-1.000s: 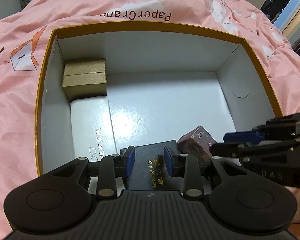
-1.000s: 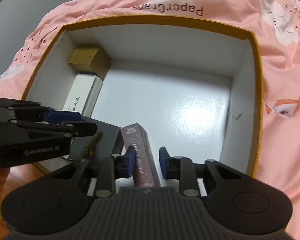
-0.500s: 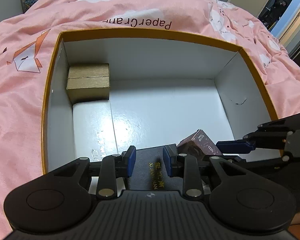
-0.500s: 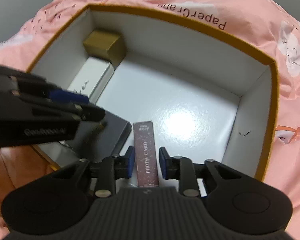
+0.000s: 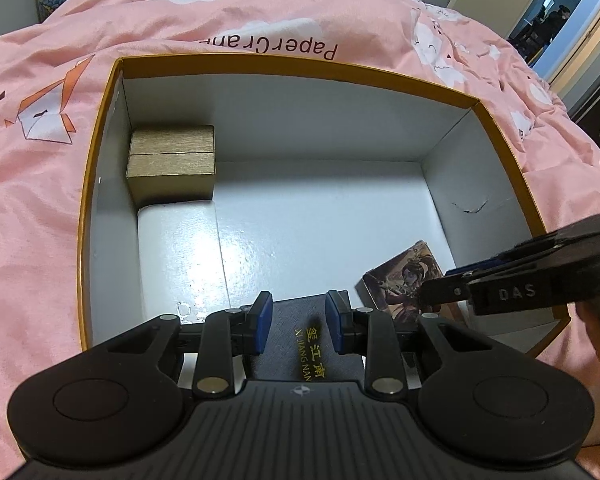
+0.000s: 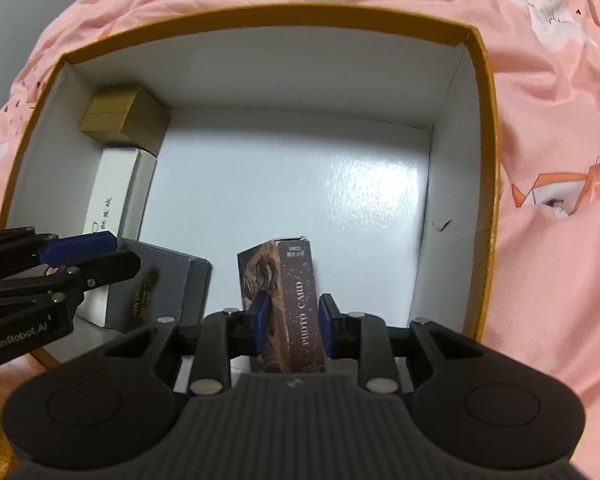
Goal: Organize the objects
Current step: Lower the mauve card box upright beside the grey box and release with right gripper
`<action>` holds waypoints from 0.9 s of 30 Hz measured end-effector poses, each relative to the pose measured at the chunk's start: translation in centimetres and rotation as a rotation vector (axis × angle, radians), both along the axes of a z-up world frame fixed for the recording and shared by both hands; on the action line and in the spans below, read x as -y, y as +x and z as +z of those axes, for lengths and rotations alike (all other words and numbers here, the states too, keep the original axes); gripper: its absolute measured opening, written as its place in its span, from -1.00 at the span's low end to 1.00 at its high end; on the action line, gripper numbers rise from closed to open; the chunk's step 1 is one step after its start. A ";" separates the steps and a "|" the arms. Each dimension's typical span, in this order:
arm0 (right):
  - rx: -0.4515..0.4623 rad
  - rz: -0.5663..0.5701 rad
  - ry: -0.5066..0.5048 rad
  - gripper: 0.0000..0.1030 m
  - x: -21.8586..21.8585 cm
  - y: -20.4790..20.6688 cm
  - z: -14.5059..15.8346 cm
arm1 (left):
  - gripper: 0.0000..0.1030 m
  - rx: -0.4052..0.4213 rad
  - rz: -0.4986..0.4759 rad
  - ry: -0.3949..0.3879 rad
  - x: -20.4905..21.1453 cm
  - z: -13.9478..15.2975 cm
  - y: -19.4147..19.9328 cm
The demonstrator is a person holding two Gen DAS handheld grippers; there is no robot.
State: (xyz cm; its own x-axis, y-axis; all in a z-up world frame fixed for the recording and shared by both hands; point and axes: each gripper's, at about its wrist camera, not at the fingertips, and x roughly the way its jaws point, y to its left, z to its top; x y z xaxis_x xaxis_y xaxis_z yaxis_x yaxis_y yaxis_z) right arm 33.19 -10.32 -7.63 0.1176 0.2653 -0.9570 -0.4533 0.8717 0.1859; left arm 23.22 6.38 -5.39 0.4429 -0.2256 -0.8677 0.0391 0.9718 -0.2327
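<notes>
The card box sits between the jaws of the right gripper, low in the middle of the right wrist view, and the blue pads press on its two long faces, so that gripper is clenched on it. Its long axis runs straight away from the camera, along the fingers, and its far end points toward the back wall of the big box; it hangs over the near part of the white floor, right of centre. In the left wrist view the same card box shows at lower right, tilted. The left gripper holds the dark box at bottom centre, jaws closed against its sides, long axis likewise pointing into the big box. The gold box and white box line the left wall. The open floor lies ahead and to the right, so the right gripper is the nearer one for setting its load down there.
</notes>
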 end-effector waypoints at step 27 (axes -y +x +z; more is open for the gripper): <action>0.010 0.016 0.045 -0.07 -2.7 -3.4 -0.4 | -0.38 0.090 0.005 -0.001 0.4 3.2 -2.3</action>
